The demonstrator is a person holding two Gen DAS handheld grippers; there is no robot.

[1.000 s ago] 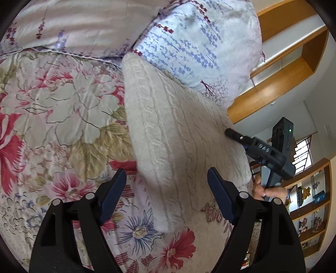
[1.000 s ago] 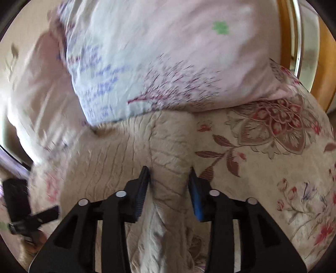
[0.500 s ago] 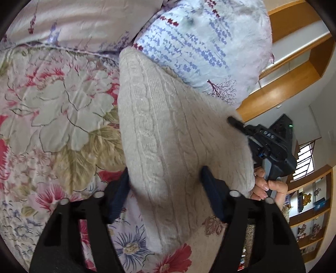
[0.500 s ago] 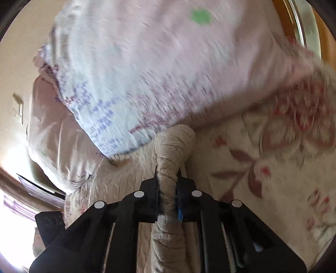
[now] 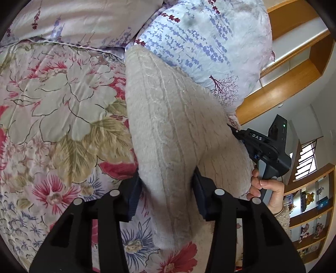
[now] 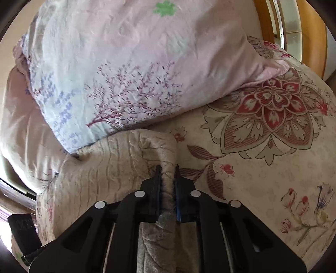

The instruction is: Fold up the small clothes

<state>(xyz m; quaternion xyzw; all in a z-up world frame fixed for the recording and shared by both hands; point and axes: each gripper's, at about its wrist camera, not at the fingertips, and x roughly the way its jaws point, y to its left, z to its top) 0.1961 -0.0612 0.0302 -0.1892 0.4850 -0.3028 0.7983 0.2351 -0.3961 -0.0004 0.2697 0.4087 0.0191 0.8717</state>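
Note:
A cream cable-knit garment (image 5: 168, 117) lies on a floral bedspread (image 5: 54, 100), its far end against a pillow. My left gripper (image 5: 166, 189) has its jaws around the garment's near edge, pressed into a thick fold of knit. My right gripper (image 6: 168, 174) is shut on a bunched edge of the same garment (image 6: 109, 168), with cloth squeezed between the fingers. The right gripper also shows in the left wrist view (image 5: 258, 142), held by a hand at the garment's right side.
A pale floral pillow (image 6: 117, 71) lies just beyond the garment, with a second pillow (image 5: 69, 19) beside it. A wooden headboard shelf (image 5: 294, 69) rises at the right. The bedspread (image 6: 262, 136) stretches flat to the right.
Both grippers moved in and closed on the garment. The left jaws went from wide open around the edge to gripping it; the right went from partly open to clamped.

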